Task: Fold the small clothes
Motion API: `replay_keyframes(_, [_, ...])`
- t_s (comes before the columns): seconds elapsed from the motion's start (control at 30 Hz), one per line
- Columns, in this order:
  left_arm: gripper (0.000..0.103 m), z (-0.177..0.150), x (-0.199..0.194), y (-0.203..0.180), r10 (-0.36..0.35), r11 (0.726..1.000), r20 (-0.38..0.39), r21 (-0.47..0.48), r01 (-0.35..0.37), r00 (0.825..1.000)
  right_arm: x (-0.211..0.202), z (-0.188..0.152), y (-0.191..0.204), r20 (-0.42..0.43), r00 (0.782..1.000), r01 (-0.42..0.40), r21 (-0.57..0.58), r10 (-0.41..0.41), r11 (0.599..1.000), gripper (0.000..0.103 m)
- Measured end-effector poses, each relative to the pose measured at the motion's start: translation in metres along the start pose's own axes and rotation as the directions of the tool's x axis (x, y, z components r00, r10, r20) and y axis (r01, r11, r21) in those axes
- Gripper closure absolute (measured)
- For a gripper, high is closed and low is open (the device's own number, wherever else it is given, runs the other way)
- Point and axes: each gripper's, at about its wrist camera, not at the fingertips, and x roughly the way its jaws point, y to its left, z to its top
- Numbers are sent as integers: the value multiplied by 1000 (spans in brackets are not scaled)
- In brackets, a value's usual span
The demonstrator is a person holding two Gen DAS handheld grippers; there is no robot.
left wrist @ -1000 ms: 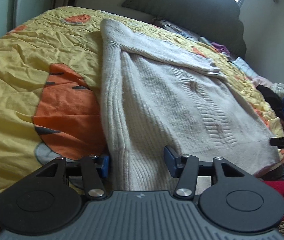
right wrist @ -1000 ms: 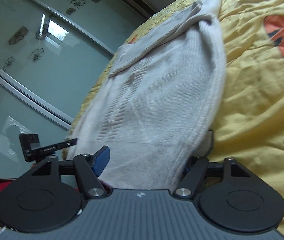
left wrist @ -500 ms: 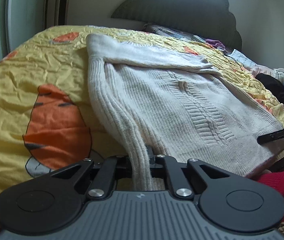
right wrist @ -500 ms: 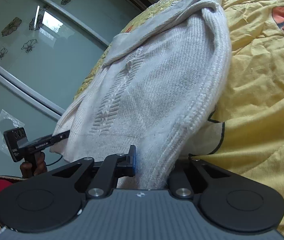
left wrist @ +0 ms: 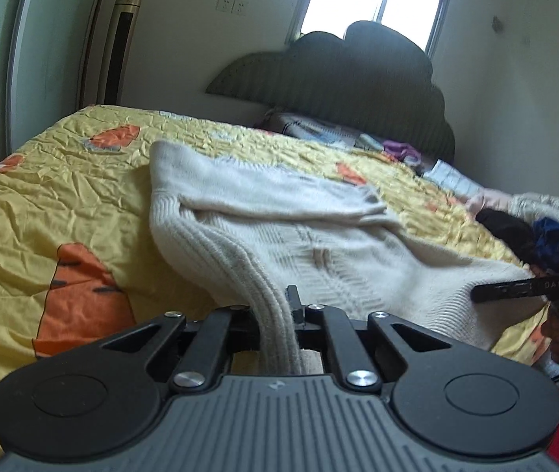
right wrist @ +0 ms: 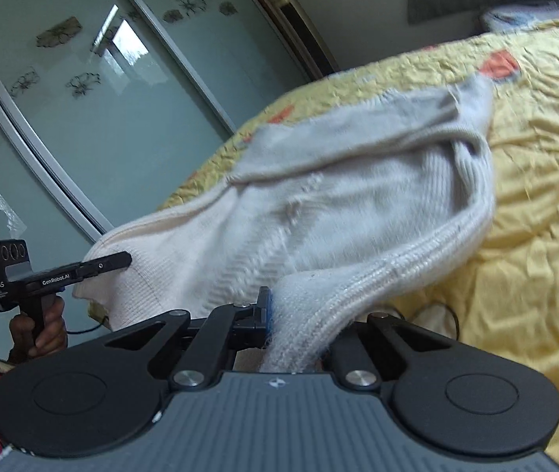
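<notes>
Cream knit sweater (left wrist: pixel 311 236) lifted off my yellow bedspread (left wrist: pixel 63 204).
Only my right camera shows glass doors (right wrist: pixel 82 98); left tongs (left wrist: pixel 275 314) and right tongs (right wrist: pixel 299 314) both pinch its hem.

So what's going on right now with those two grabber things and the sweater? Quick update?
Left gripper shut on cream sweater hem. Right gripper shut on other hem corner. Near edge lifted off yellow bedspread. Nothing in the way.

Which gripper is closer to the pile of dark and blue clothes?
Right. The right gripper pinches the sweater beside that pile; the left gripper pinches its far corner.
</notes>
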Motion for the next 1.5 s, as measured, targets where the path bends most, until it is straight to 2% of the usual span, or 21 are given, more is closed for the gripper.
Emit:
replay_keyframes(0.2, [96, 20, 3, 11, -21, 995, 51, -98, 26, 998, -4, 23, -1, 79, 997, 2, -6, -1, 1000, 92])
replay_keyframes(0.4, [96, 44, 9, 22, 17, 987, 99, -158, -2, 995, 2, 45, -3, 124, 992, 29, -28, -25, 999, 92])
replay_keyframes(0.8, [96, 69, 32, 40, 113, 963, 160, -261, -69, 981, 19, 72, -27, 201, 975, 93, 43, -99, 995, 92])
replay_keyframes(0.93, [96, 78, 44, 44, 137, 956, 154, -279, -90, 979, 26, 80, -35, 209, 969, 125, 51, -133, 991, 92])
replay_keyframes(1.17, [96, 90, 67, 46, 179, 947, 123, -291, -137, 976, 38, 91, -40, 204, 967, 144, 45, -150, 989, 92])
replay_keyframes(1.5, [96, 107, 89, 55, 206, 937, 97, -305, -168, 974, 54, 112, -46, 212, 963, 161, 29, -164, 986, 92])
